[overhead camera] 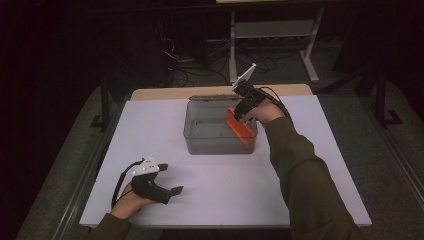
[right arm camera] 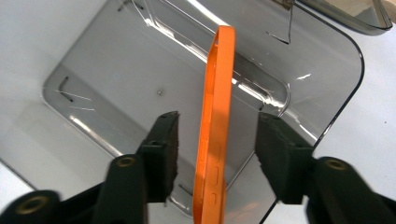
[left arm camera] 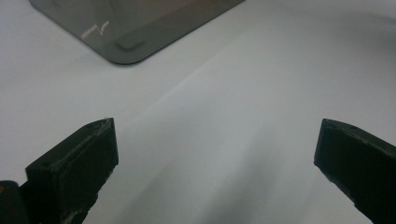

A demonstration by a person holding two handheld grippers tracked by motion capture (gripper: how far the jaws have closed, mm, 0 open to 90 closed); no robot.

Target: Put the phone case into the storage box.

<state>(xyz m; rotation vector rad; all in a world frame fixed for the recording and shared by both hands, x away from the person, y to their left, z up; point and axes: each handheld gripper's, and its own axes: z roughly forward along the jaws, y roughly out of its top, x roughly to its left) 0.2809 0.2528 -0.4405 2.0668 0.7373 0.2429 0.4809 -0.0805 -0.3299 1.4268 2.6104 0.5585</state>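
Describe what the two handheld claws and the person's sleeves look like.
Both claws, left claw and right claw, are black with two blocky, scuffed jaws. Each carries a pale grey three-cornered plate on top and trails a black cable. The sleeves are dark olive green.

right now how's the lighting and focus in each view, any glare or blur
High view: dim and soft, dark room around the lit white table. Left gripper view: soft shadows on the table, near fingers slightly blurred. Right gripper view: bright, white glare streaks on the clear bin, orange phone case sharp.
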